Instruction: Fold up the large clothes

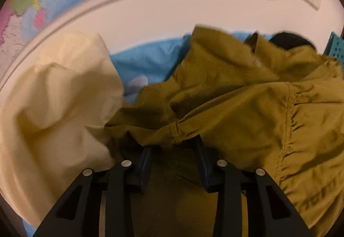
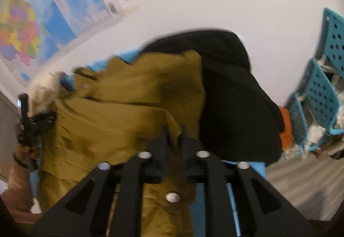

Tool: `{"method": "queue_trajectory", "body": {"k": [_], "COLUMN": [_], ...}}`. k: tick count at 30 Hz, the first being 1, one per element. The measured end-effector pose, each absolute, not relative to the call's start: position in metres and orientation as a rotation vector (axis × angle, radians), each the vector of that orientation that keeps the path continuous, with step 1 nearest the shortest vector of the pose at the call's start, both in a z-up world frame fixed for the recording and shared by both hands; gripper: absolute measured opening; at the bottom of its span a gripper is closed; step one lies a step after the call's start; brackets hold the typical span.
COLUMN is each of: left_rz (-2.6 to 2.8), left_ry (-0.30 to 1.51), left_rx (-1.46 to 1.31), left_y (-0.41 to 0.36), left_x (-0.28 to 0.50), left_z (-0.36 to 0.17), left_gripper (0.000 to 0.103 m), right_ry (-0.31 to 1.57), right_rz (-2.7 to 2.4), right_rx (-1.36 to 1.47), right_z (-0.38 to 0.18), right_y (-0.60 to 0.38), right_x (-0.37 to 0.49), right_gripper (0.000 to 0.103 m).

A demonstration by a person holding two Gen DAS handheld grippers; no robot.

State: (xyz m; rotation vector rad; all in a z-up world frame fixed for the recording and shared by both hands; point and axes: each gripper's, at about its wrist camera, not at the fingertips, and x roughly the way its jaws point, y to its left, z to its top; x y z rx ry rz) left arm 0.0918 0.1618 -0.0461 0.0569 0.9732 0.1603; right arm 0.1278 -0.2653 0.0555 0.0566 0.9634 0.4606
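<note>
right gripper [image 2: 173, 136]: jaws nearly together, pinching a fold of the jacket [image 2: 120, 112] edge between them. I read it as a firm hold.
left gripper [image 1: 173, 146]: jaws spread fairly wide, jacket hem draped over both tips. Tips are hidden under the cloth, so I can't tell if it grips anything.
left gripper, right view: seen at far left [image 2: 32, 120], up against the jacket's other side, in the person's hand [image 2: 25, 151].
jacket position: bunched and lifted between the two grippers, over the blue sheet [image 1: 148, 60]. Pale cloth [image 1: 60, 95] just beside it on the left, black garment [image 2: 232, 90] touching it on the right.
step, my guess: still spreading it out, no fold laid yet.
how I'd do it: get the left jaws shut on the hem first, then pull both grips apart until the edge is taut. Keep them level and lay it flat on the sheet before folding.
watch: don't drag the black garment or pale cloth along.
jacket look: mustard-olive woven fabric, stiffish, holds sharp creases. Gathered seam [image 1: 290, 125] down one panel, snap button [image 2: 172, 197] near the front edge. Both views motion-blurred, so finer detail is unclear.
</note>
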Motion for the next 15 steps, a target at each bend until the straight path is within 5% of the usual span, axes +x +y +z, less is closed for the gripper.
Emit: {"method": "queue_trajectory", "body": {"k": [5, 9, 15], "left_rz": [0.152, 0.095, 0.042], "left_ry": [0.899, 0.816, 0.878], "left_rx": [0.03, 0.025, 0.064], "left_y": [0.166, 0.17, 0.159], "left_x": [0.06, 0.021, 0.016], "left_z": [-0.026, -0.005, -0.027], "left_gripper": [0.052, 0.057, 0.057], "right_ry": [0.802, 0.68, 0.811], "right_rz": [0.49, 0.624, 0.643], "right_rx": [0.098, 0.018, -0.155], "right_z": [0.081, 0.099, 0.054], "right_y": [-0.278, -0.252, -0.178], "right_x": [0.1, 0.063, 0.097], "right_gripper": [0.049, 0.048, 0.035]}}
